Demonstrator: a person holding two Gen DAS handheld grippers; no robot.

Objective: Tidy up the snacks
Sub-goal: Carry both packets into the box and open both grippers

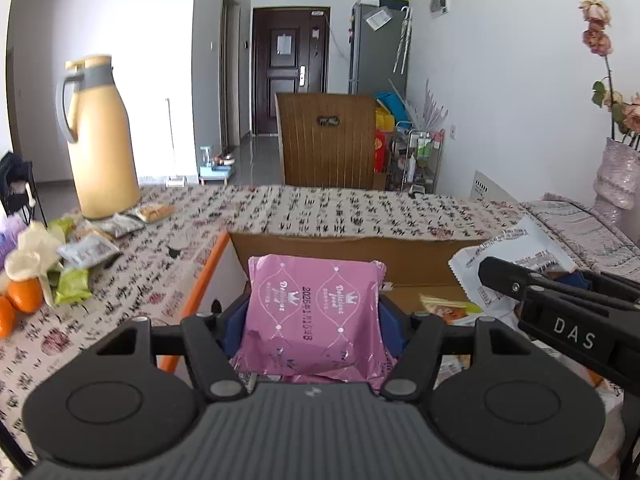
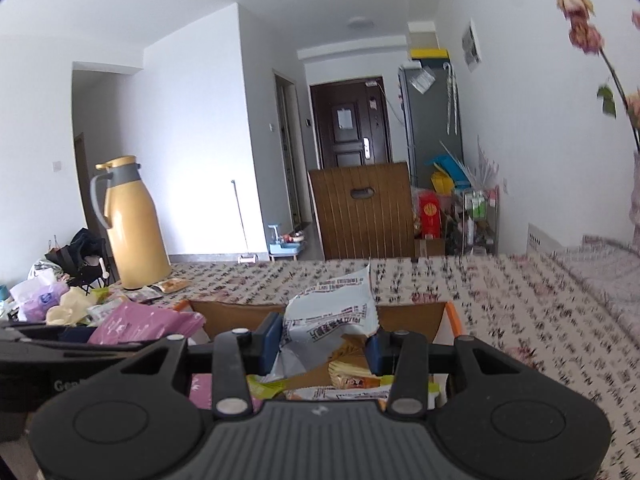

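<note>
both grippers are held over the open cardboard box (image 1: 400,258) on the patterned tablecloth (image 1: 320,208): the left gripper (image 1: 312,320) is clamped on a pink snack packet (image 1: 316,312), which is kept upright above the left part of the box, while the right gripper (image 2: 320,346) is closed on a white-and-grey snack packet (image 2: 332,312) raised above the right part. more snack packets (image 2: 352,380) are seen lying inside the box, and a loose pile of snacks (image 1: 80,252) is left on the cloth at the far left, beside two oranges (image 1: 18,300) and near a yellow thermos jug (image 1: 100,140).
</note>
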